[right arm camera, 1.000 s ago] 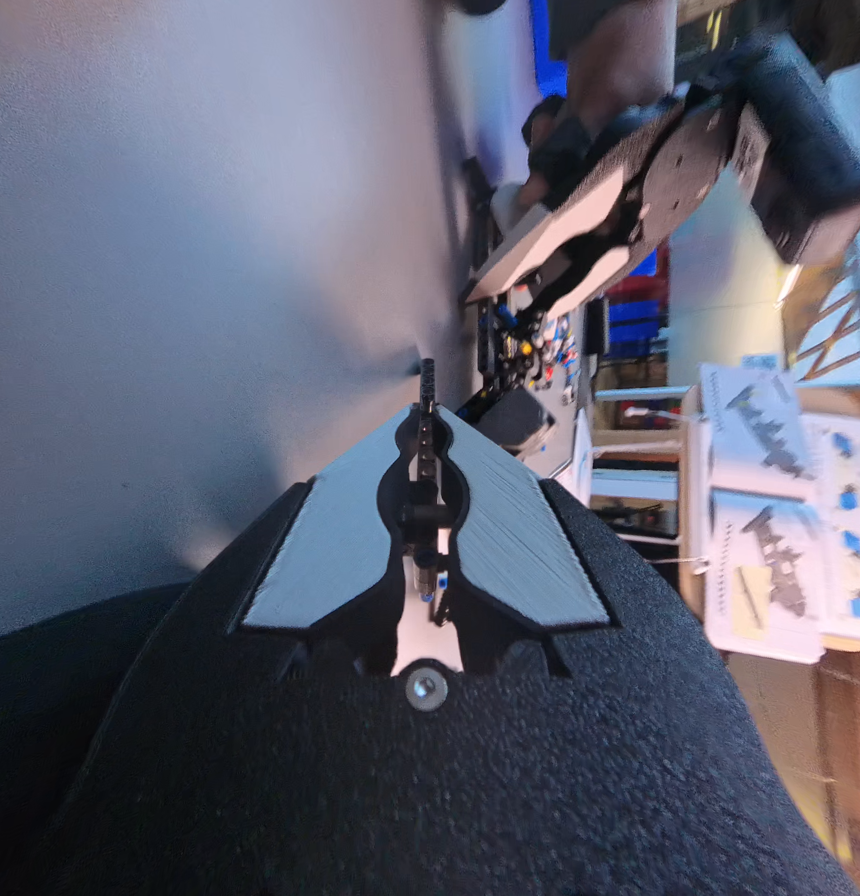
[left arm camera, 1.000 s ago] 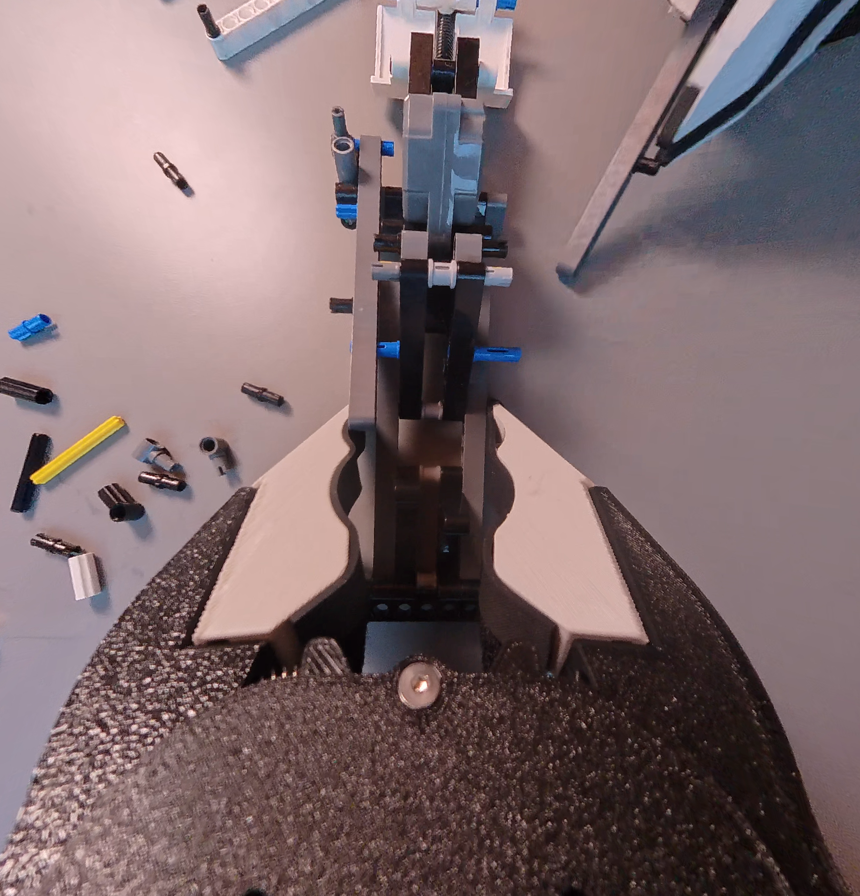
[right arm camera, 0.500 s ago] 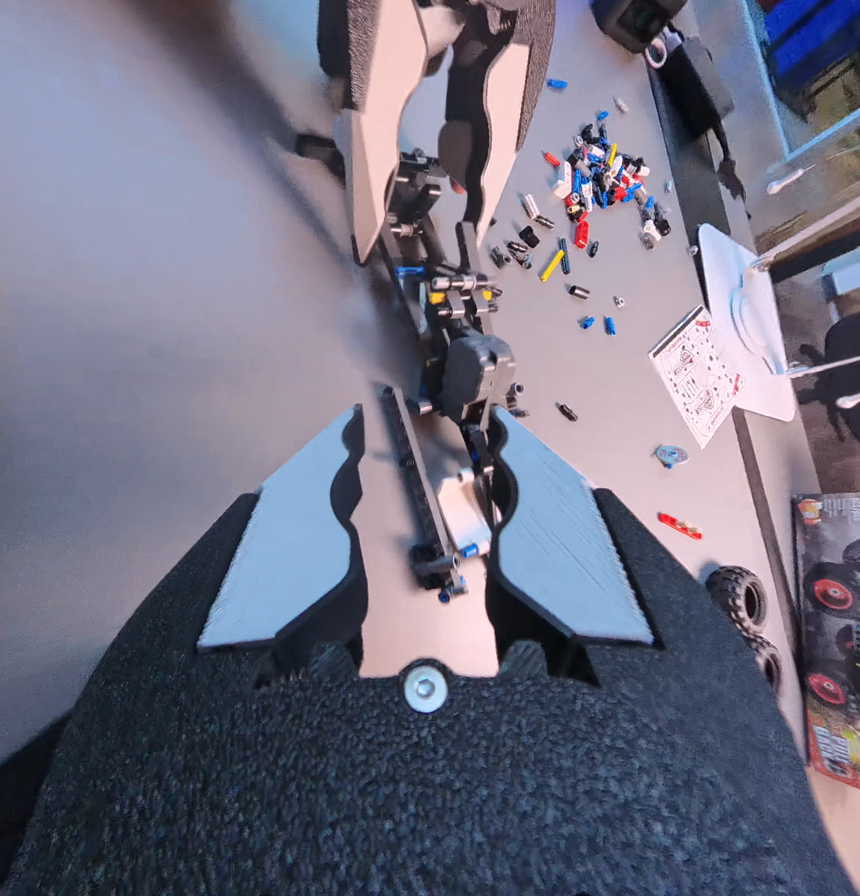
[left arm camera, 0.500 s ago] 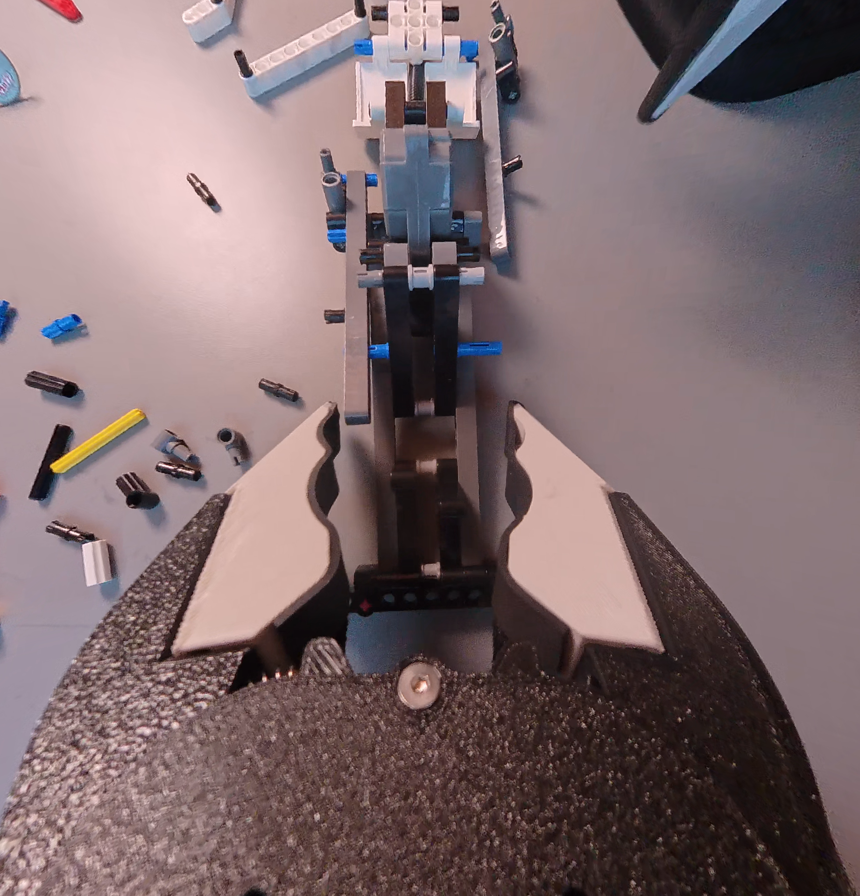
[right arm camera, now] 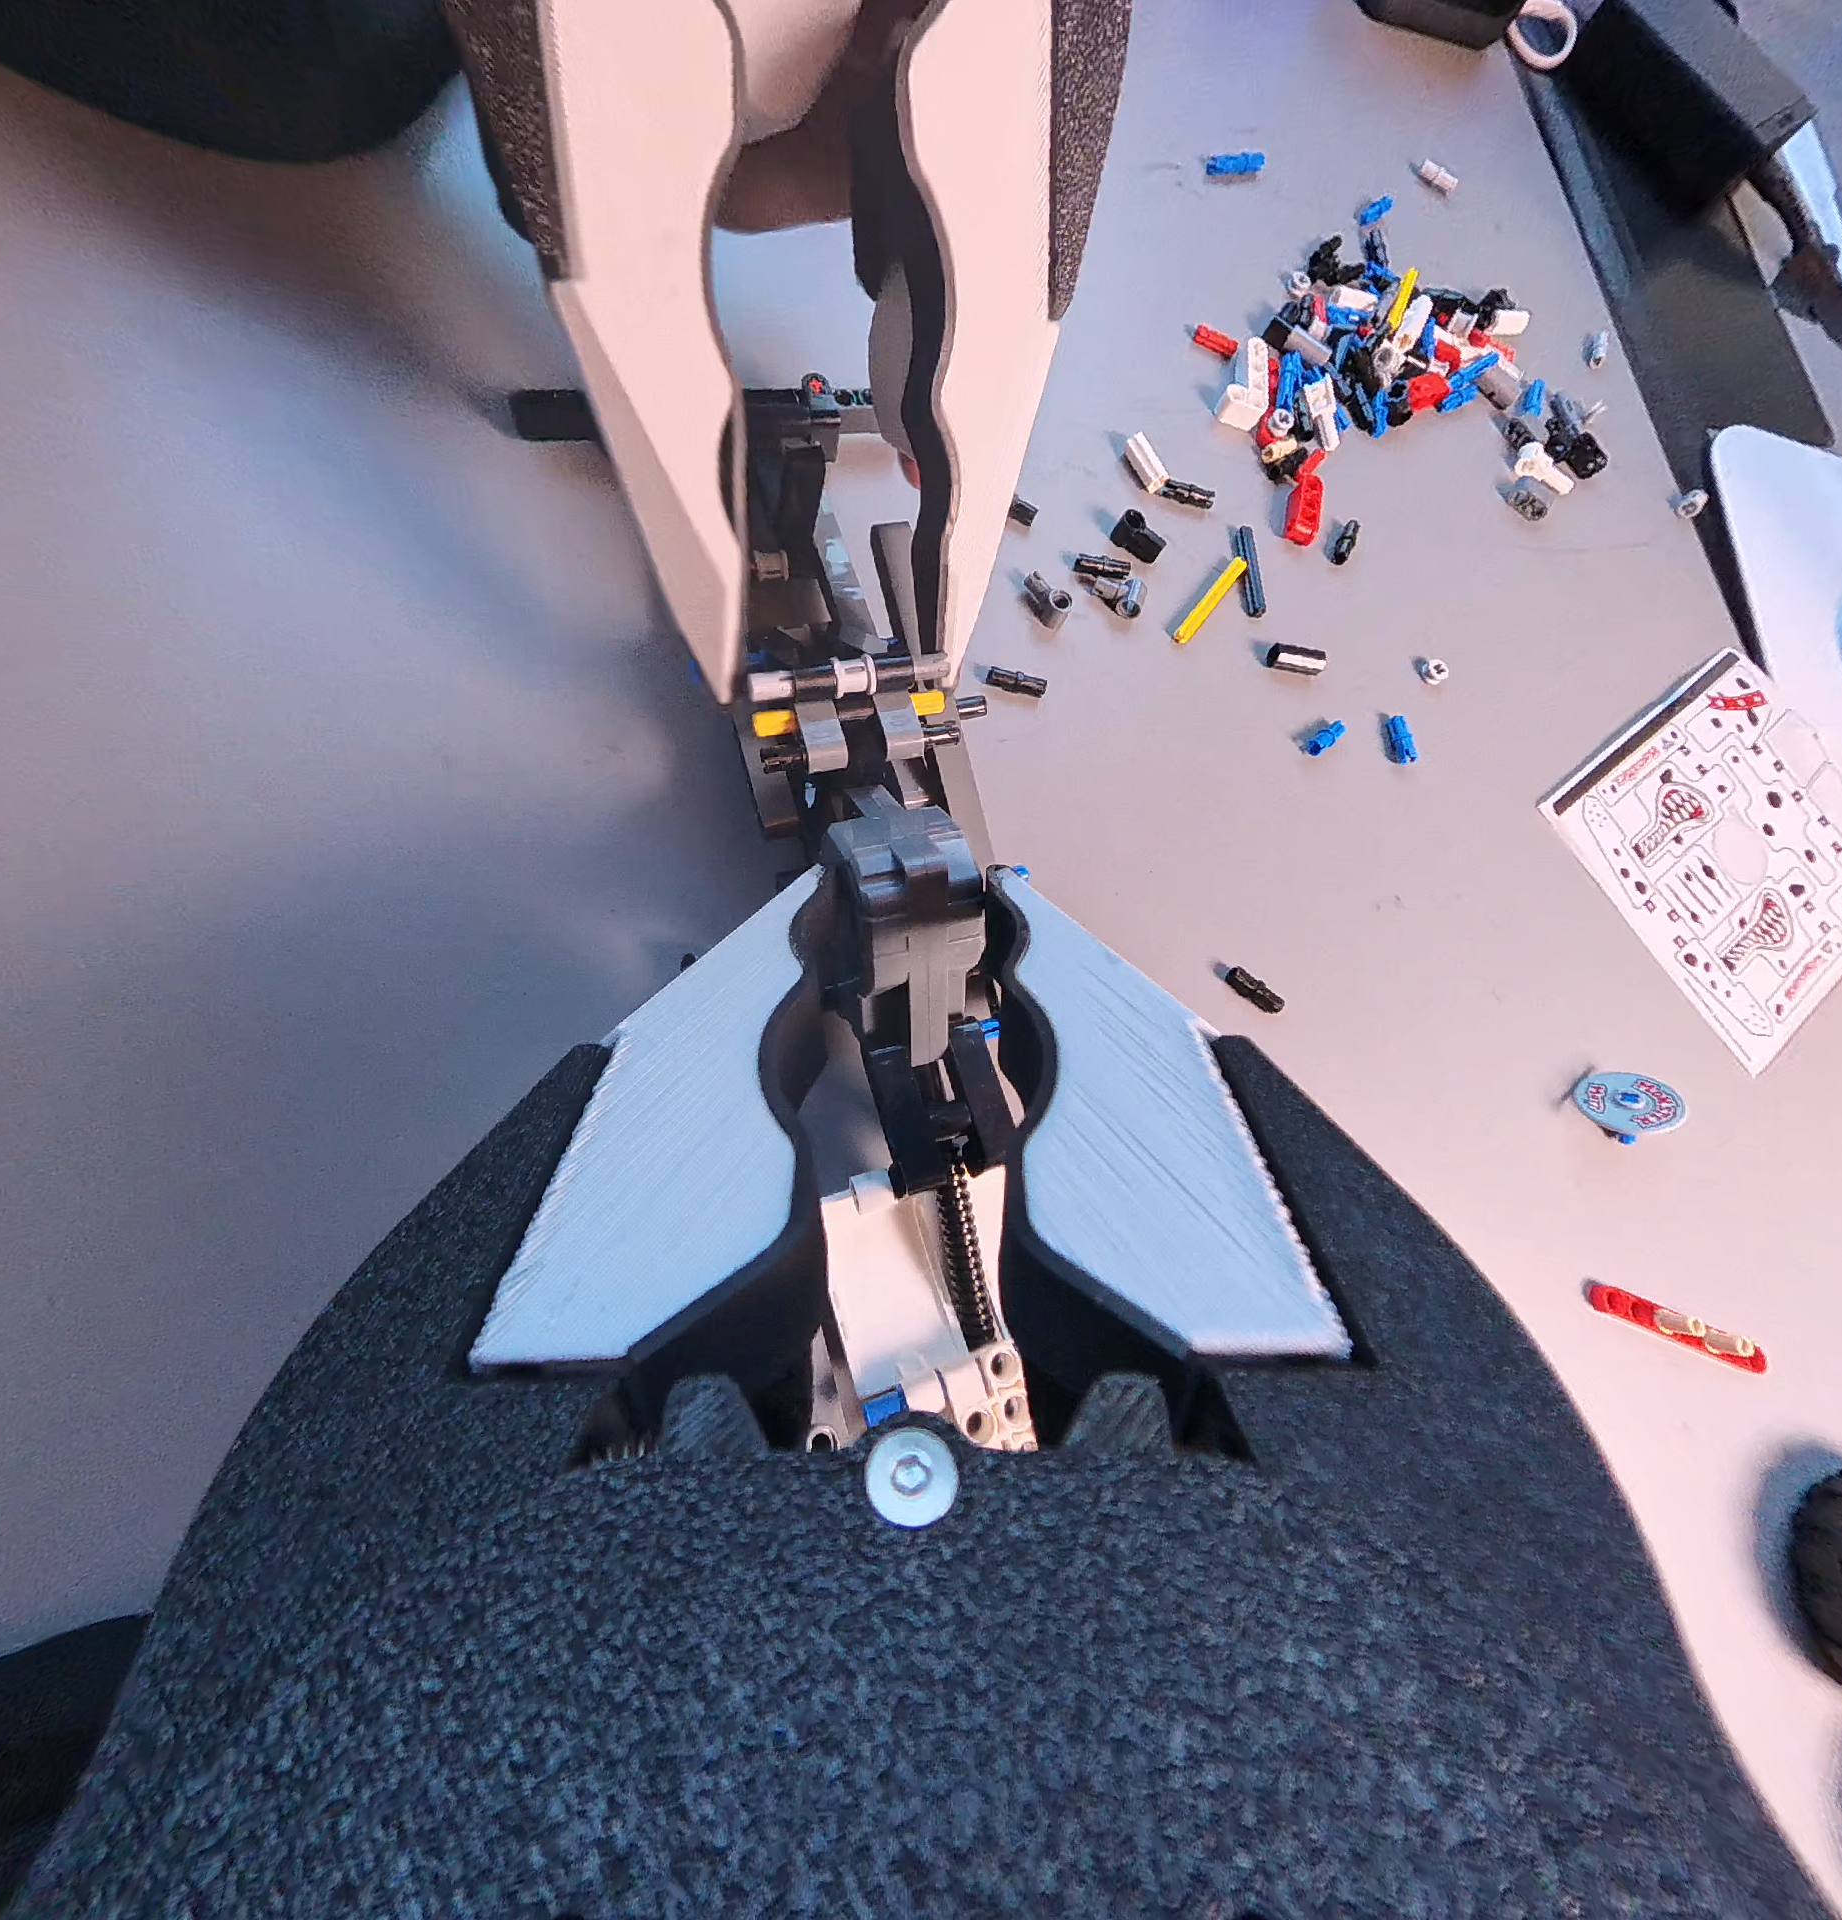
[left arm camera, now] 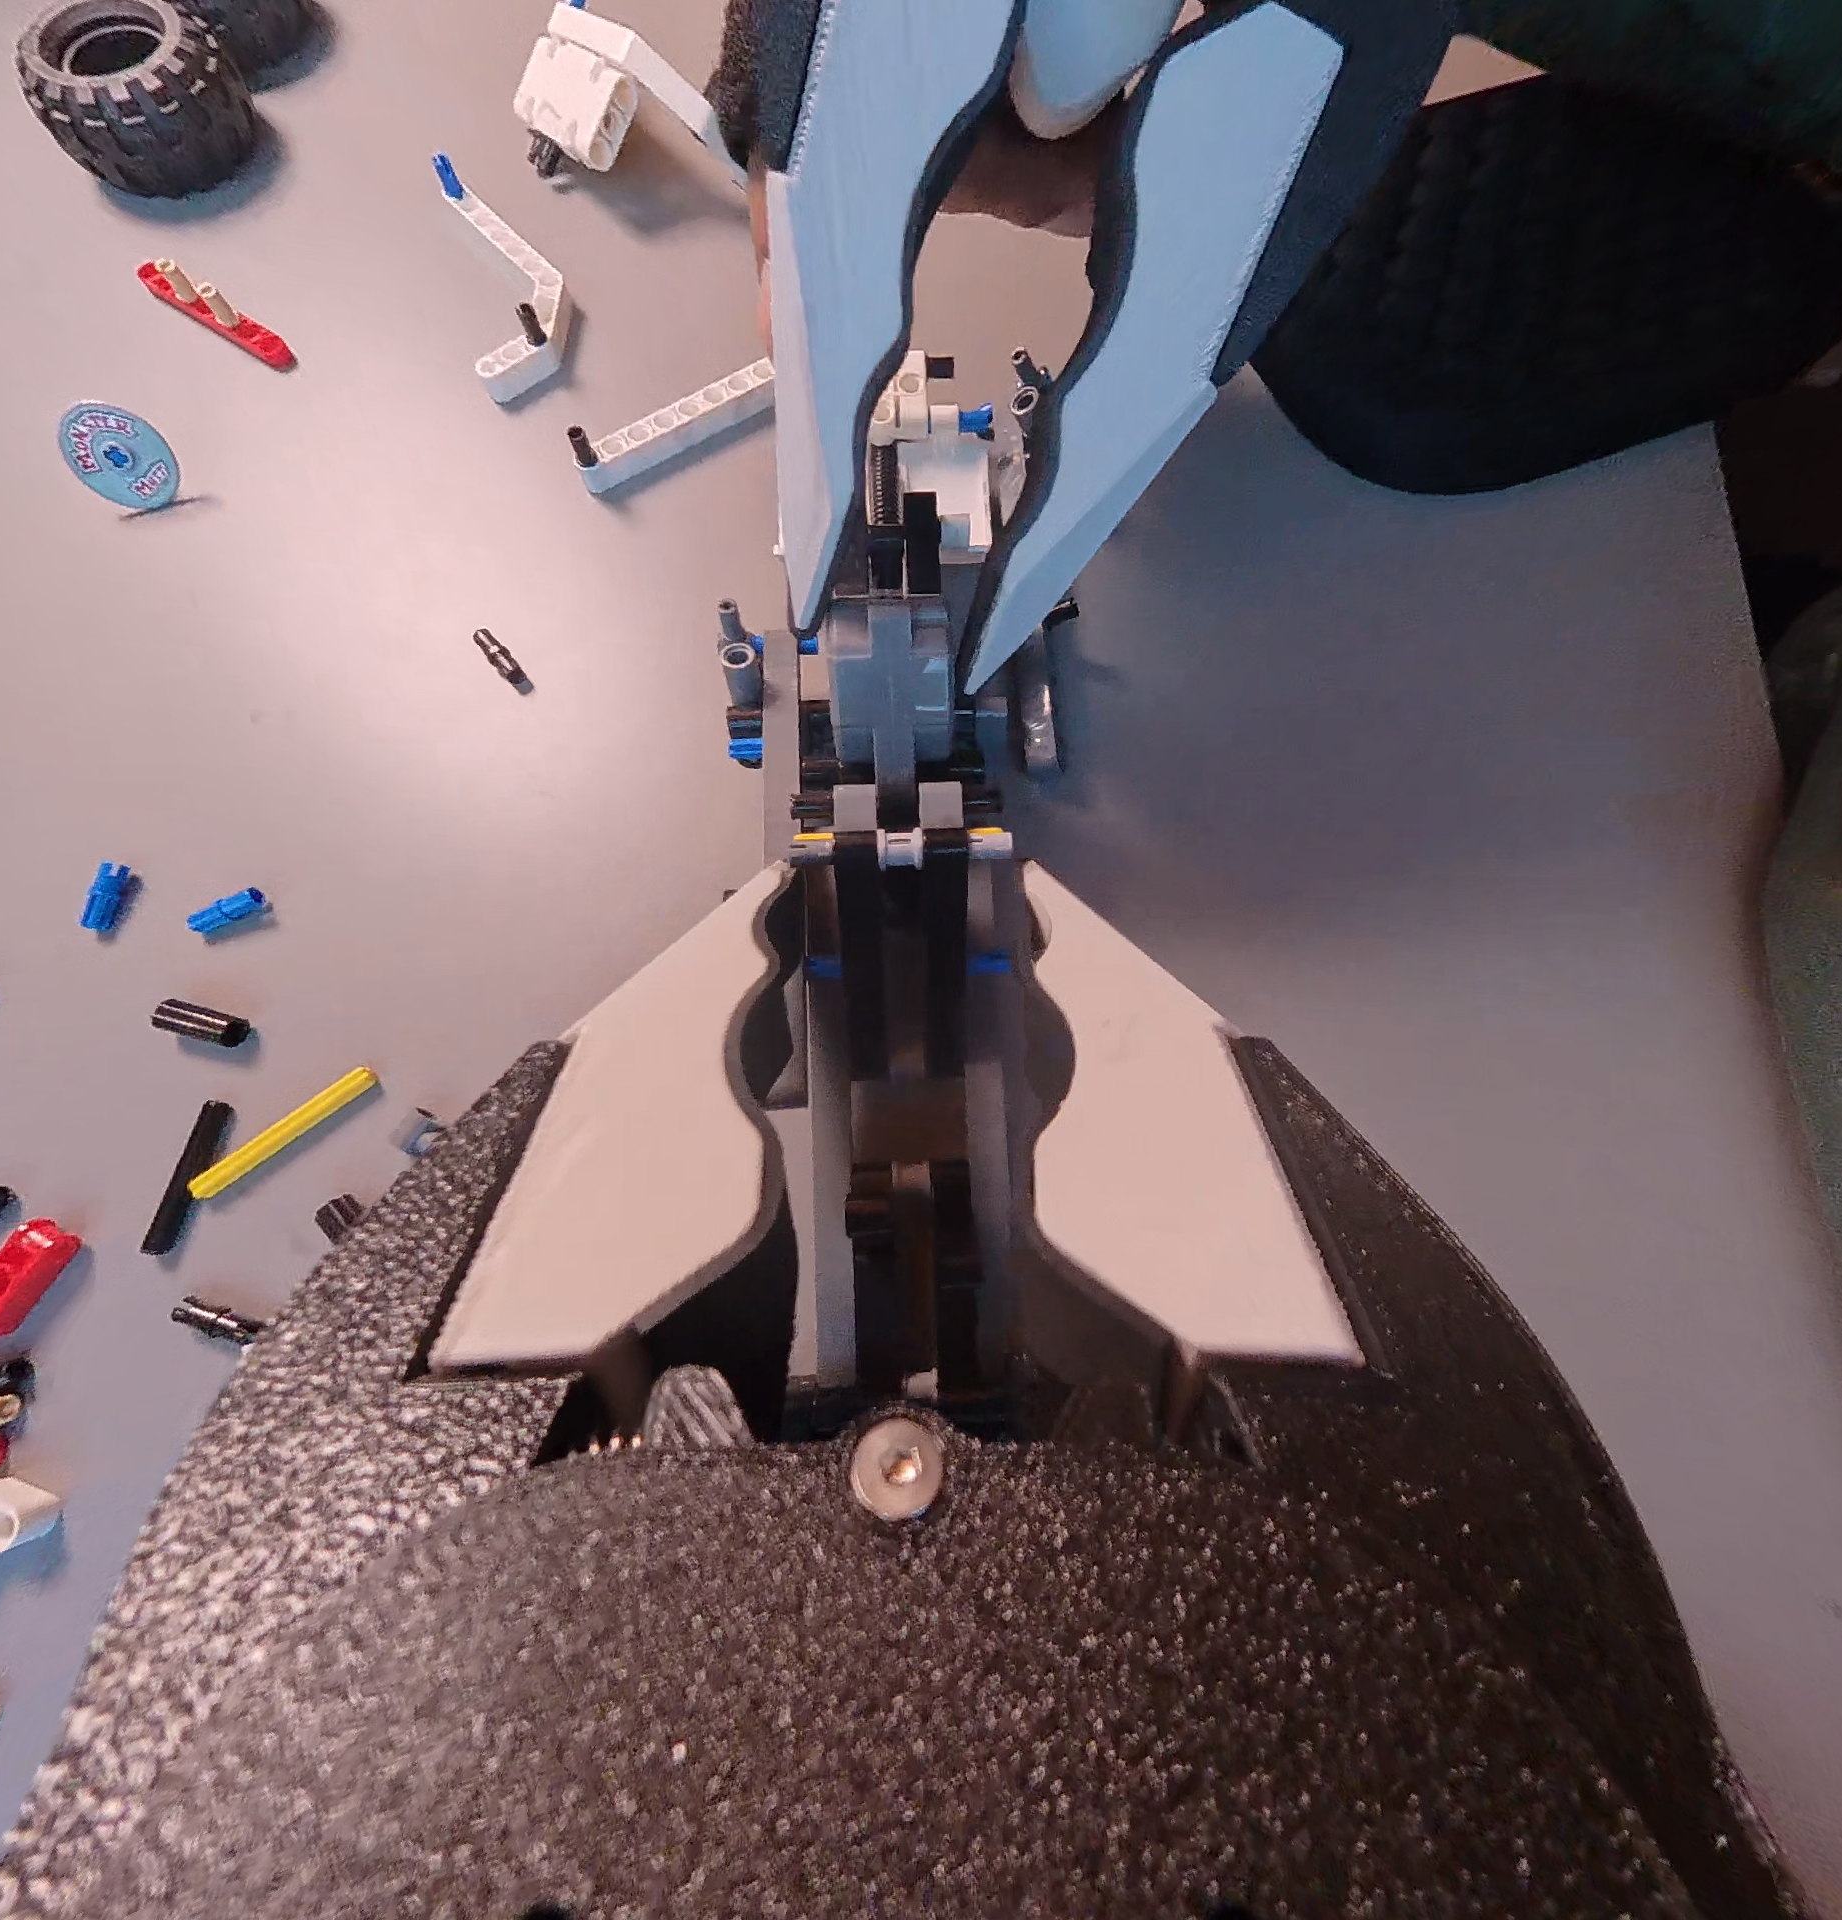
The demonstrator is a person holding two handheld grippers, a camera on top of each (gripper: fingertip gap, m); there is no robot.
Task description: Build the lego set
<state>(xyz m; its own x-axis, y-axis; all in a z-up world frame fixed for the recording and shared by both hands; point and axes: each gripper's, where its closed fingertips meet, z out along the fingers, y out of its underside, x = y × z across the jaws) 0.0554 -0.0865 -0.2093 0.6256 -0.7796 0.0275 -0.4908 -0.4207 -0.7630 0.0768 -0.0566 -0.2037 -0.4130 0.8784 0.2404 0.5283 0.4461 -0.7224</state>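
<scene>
Left of the build, a tyre (left arm camera: 138, 99), white beams (left arm camera: 678, 421), a yellow axle (left arm camera: 283, 1132) and scattered pins lie loose on the grey table (left arm camera: 1312, 831).

At centre is the half-built chassis (left arm camera: 901, 935), lying flat on the table and now pinned from both ends. My left gripper (left arm camera: 901, 883) stood open around it half a second ago and has closed again. Its fingers now press the black side beams just short of the cross-axle.

From the far end my right gripper (right arm camera: 906, 883) has come down onto the same model. A second ago it was in the air holding a long beam, and then it hung open over the white end. Now its fingers sit against both sides of the dark grey block (right arm camera: 901, 914), apparently clamped on it. The white frame and black spring run back between its jaws.

On the chassis's right flank, the end of a grey beam (left arm camera: 1042, 717) shows just beside the model. I cannot tell whether it is seated or only resting there.

Further right, in the right wrist view, are the main heap of parts (right arm camera: 1395, 353) and a sticker sheet (right arm camera: 1717, 852).

With both ends held, I judge the carrying step finished and a squeeze or realignment of the frame to be next.
</scene>
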